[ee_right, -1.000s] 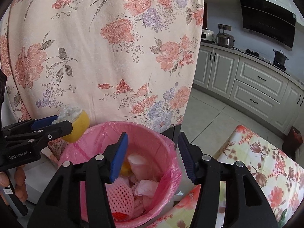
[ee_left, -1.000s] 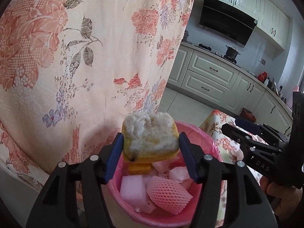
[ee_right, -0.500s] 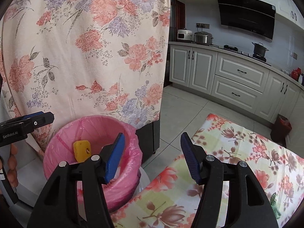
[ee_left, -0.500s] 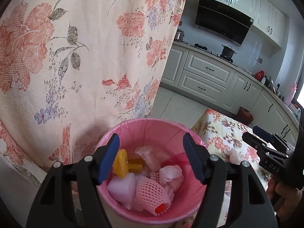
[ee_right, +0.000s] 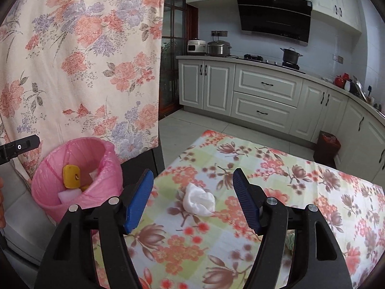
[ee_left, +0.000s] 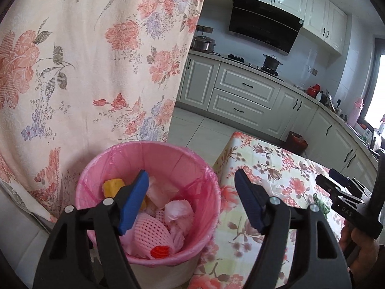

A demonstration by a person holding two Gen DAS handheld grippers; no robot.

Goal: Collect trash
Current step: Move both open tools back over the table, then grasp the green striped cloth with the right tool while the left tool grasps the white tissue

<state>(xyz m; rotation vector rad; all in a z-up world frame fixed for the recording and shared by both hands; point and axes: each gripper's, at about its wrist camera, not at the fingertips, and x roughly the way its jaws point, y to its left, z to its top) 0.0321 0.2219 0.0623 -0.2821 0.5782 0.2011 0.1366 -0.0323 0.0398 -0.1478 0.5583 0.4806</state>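
A crumpled white tissue (ee_right: 198,201) lies on the flowered tablecloth (ee_right: 276,183), near the table's corner closest to the bin, and nothing touches it. The right gripper (ee_right: 193,200) hangs over the table with that tissue showing in the gap between its blue pads (ee_right: 139,200); its jaws are opening, set wide, and they hold nothing, the pads standing clear of the tissue on both sides. Beside the table stands the pink-lined bin (ee_left: 168,154), filled with trash: a yellow sponge (ee_left: 113,185) leaning against the inner wall, a pink foam fruit net (ee_left: 149,233) with a red piece at its end, and crumpled pink and white wrappings (ee_left: 179,210). The left gripper (ee_left: 190,201) is above the bin's rim on the table side, its jaws likewise opening and wide, empty, with one blue pad over the bin and the other over the tablecloth. A flowered curtain (ee_left: 84,60) hangs behind the bin. Beyond lie white kitchen cabinets (ee_right: 262,91) and a black range hood (ee_right: 274,14).
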